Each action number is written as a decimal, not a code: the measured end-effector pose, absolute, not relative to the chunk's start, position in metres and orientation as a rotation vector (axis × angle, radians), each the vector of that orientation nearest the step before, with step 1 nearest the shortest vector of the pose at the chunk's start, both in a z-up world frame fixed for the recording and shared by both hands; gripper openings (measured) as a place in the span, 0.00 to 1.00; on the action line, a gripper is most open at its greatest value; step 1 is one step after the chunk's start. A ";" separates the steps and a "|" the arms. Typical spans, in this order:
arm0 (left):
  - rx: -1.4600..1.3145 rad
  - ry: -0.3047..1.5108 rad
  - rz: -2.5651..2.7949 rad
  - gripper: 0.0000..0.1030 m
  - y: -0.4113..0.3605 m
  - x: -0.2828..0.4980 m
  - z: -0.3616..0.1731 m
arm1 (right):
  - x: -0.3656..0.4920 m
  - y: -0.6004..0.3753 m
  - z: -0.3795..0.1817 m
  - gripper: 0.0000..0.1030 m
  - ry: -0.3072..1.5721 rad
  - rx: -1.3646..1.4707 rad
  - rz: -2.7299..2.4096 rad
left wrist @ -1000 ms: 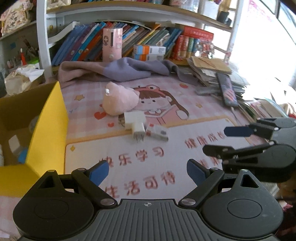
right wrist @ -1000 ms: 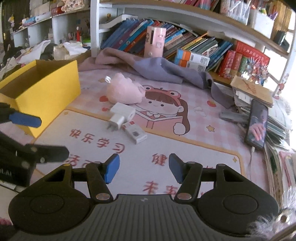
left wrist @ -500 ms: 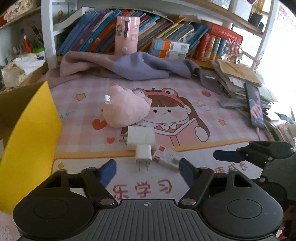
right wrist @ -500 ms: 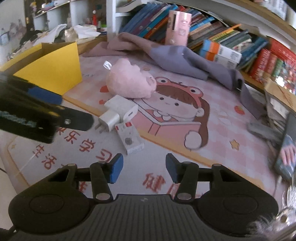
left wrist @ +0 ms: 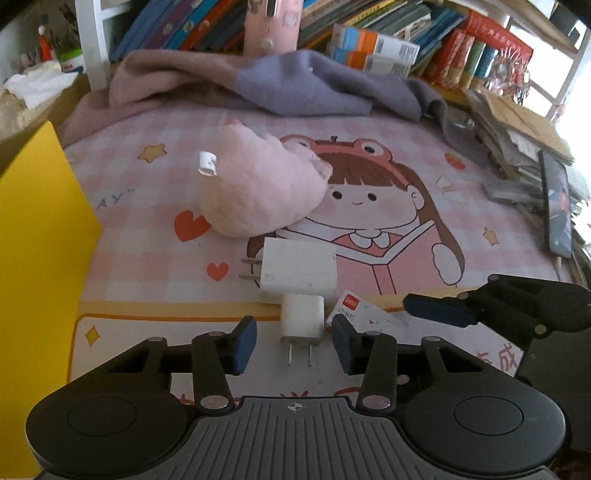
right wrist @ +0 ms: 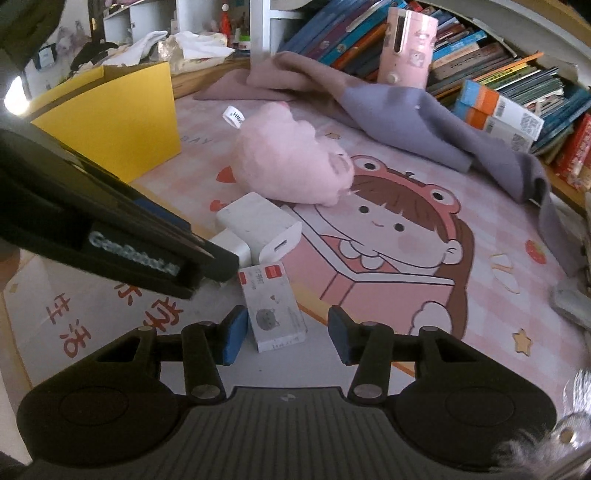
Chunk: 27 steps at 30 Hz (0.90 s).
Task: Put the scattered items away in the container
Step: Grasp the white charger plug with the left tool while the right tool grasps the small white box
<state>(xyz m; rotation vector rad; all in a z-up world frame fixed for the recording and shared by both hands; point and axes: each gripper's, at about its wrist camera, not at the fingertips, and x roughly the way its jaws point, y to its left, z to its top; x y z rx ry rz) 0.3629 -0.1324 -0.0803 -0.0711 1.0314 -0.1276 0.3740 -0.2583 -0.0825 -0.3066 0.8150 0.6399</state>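
Note:
My left gripper (left wrist: 293,343) is open, its blue pads on either side of a small white charger (left wrist: 303,320) lying prongs toward me. Behind it lie a larger white charger (left wrist: 299,271) and a pink plush toy (left wrist: 258,192). A white staple box (left wrist: 364,314) lies to the charger's right. My right gripper (right wrist: 284,334) is open around that staple box (right wrist: 273,308), whose near end sits between the pads. The yellow box (right wrist: 114,118) stands at the left; it also shows in the left wrist view (left wrist: 33,240). The left gripper's fingers (right wrist: 207,258) cross the right wrist view.
A purple-pink cloth (left wrist: 280,85) lies at the back under a shelf of books (left wrist: 373,33). A pink cylinder (right wrist: 408,48) stands against the books. A paper stack with a phone (left wrist: 556,203) is on the right. The cartoon desk mat (right wrist: 406,240) covers the table.
Both grippers have moved forward and down toward the items. The small charger now lies between the left pads and the staple box between the right pads.

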 end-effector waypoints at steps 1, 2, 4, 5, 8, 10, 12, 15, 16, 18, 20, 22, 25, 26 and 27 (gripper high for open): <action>-0.068 1.033 -0.126 0.41 -0.133 0.364 -0.082 | 0.375 -0.258 -0.084 0.40 0.820 -0.300 0.644; -0.064 1.037 -0.126 0.41 -0.135 0.365 -0.083 | 0.377 -0.258 -0.086 0.31 0.823 -0.286 0.653; -0.059 1.046 -0.126 0.40 -0.137 0.367 -0.085 | 0.377 -0.259 -0.085 0.30 0.815 -0.286 0.650; -0.058 1.049 -0.126 0.39 -0.138 0.368 -0.086 | 0.377 -0.260 -0.084 0.29 0.812 -0.295 0.634; -0.051 1.051 -0.122 0.37 -0.142 0.371 -0.089 | 0.378 -0.273 -0.083 0.29 0.824 -0.287 0.582; -0.033 1.040 -0.116 0.34 -0.145 0.372 -0.090 | 0.377 -0.281 -0.083 0.29 0.842 -0.275 0.567; -0.012 1.030 -0.111 0.25 -0.147 0.373 -0.090 | 0.376 -0.286 -0.083 0.29 0.846 -0.272 0.565; 0.025 1.015 -0.116 0.24 -0.150 0.370 -0.091 | 0.377 -0.286 -0.084 0.30 0.837 -0.271 0.571; 0.025 1.014 -0.117 0.24 -0.150 0.369 -0.091 | 0.377 -0.285 -0.085 0.31 0.833 -0.276 0.574; 0.019 1.015 -0.117 0.24 -0.149 0.367 -0.091 | 0.380 -0.282 -0.086 0.33 0.819 -0.287 0.579; 0.000 1.023 -0.116 0.24 -0.146 0.366 -0.090 | 0.382 -0.280 -0.086 0.33 0.812 -0.291 0.584; -0.018 1.028 -0.112 0.24 -0.144 0.363 -0.088 | 0.384 -0.279 -0.086 0.28 0.814 -0.289 0.596; -0.066 1.026 -0.114 0.24 -0.138 0.357 -0.082 | 0.381 -0.278 -0.084 0.27 0.822 -0.293 0.591; -0.083 1.024 -0.117 0.24 -0.136 0.355 -0.079 | 0.380 -0.280 -0.082 0.27 0.828 -0.280 0.594; -0.101 1.022 -0.121 0.24 -0.135 0.353 -0.075 | 0.378 -0.281 -0.079 0.27 0.832 -0.268 0.598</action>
